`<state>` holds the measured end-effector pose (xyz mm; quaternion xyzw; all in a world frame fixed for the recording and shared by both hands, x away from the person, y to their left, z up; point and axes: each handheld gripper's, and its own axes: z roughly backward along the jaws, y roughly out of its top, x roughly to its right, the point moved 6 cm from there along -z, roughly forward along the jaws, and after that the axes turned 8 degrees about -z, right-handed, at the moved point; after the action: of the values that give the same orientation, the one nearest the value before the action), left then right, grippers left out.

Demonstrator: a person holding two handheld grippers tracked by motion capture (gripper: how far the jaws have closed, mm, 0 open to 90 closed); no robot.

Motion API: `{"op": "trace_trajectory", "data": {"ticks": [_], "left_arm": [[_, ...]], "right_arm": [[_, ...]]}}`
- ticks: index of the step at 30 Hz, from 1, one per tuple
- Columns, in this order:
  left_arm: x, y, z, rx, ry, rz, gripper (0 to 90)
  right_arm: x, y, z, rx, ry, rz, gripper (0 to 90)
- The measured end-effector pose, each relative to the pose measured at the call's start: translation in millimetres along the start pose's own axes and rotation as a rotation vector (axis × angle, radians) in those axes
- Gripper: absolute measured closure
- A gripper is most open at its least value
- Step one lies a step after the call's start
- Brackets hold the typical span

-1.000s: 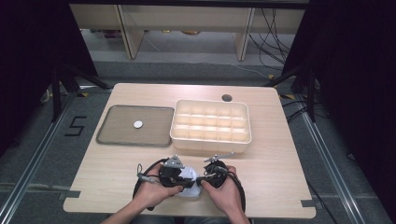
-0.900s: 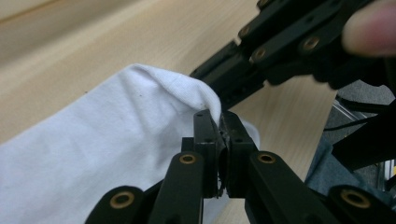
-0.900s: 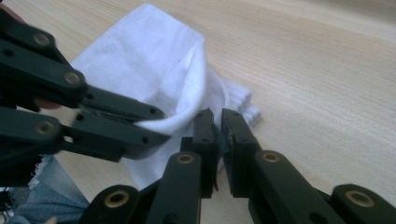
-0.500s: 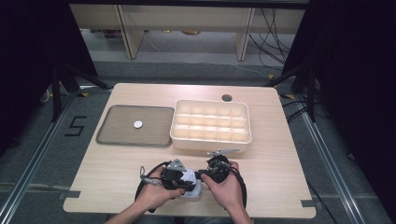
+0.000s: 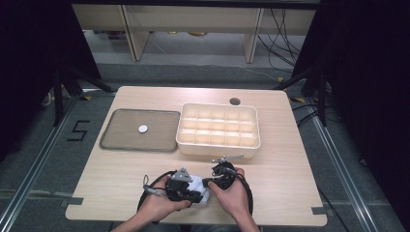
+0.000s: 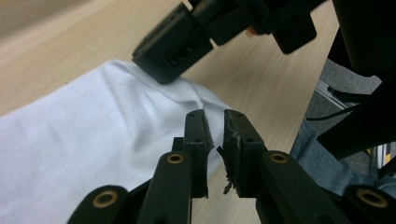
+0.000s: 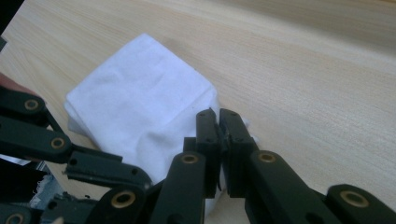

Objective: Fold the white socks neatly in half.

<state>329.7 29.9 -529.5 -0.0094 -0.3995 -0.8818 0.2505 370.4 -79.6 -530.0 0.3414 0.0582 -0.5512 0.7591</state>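
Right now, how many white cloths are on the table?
1. The folded white cloth lies at the table's near edge, between the left gripper and the right gripper. A small white disc on the grey tray isn't cloth.

Cream compartment box [image 5: 218, 130] on table [image 5: 290, 159]; dark tray [image 5: 121, 140] just left of box, white disc [image 5: 142, 128] on it

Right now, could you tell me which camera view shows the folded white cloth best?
The right gripper view: the folded white cloth lies there almost whole, its square top and layered edges plain. The left gripper view gives a close, cropped stretch of the cloth. In the high view it is a small white patch between the two grippers.
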Motion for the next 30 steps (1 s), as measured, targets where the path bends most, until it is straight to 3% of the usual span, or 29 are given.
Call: {"op": "trace_trajectory", "data": {"ticks": [12,16,20,25,28,30], "left_arm": [[3.7,-12.6,-11.7,-0.030,-0.030,0.026,81.4],[5.6,-14.0,-5.2,-0.032,-0.045,0.023,79.6],[2.9,-14.4,16.9,0.008,-0.049,0.038,77.1],[-25.0,-15.4,54.1,0.090,0.044,0.084,76.2],[-46.9,-16.9,64.9,0.124,0.108,0.132,77.8],[-55.9,-19.0,63.8,0.122,0.135,0.137,79.8]], "right_arm": [[3.6,-0.4,-1.4,0.006,-0.017,0.007,87.3],[3.2,-1.0,-1.4,0.007,-0.015,0.007,87.3],[3.4,-1.9,-1.1,0.003,-0.008,0.004,87.2],[3.2,-2.6,-1.1,0.000,-0.018,0.000,87.1],[3.8,-1.5,-2.3,0.026,-0.031,0.009,87.0],[3.9,-1.7,-2.6,0.026,-0.031,0.010,87.0]]}}
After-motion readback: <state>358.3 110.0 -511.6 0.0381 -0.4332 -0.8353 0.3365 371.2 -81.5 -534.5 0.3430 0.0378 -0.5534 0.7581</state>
